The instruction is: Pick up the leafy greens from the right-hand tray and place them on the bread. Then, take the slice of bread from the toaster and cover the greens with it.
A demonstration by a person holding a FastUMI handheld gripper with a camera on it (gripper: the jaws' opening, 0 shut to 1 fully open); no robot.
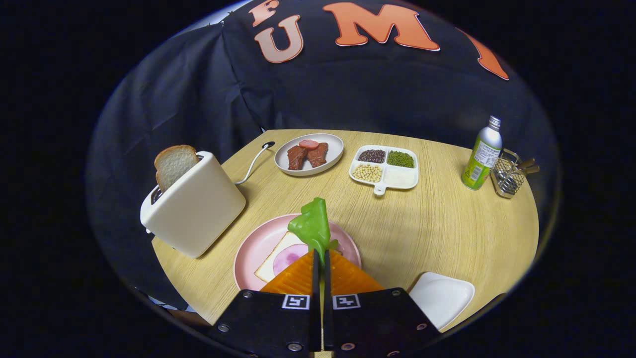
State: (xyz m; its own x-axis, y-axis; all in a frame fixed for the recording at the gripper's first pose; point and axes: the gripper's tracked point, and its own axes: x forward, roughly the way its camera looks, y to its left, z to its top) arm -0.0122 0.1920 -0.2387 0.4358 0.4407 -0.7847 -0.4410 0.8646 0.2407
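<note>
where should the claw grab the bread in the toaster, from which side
Grip the bread by its exposed top half, coming from above with one finger on each flat face: it stands upright in the toaster slot. The claw is shut on the greens.

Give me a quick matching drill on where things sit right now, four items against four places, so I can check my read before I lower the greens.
Items:
1. green leafy greens
2. tan slice of bread
3. white square tray
4. green drink bottle with silver cap

Places:
A. beside the wire basket
B. sticking up from the cream toaster
C. bare, to the right of the tool
D. pinched between the tool's orange fingers, above the bread on the pink round plate

Pairs: 1-D, 2-B, 3-C, 4-A
</note>
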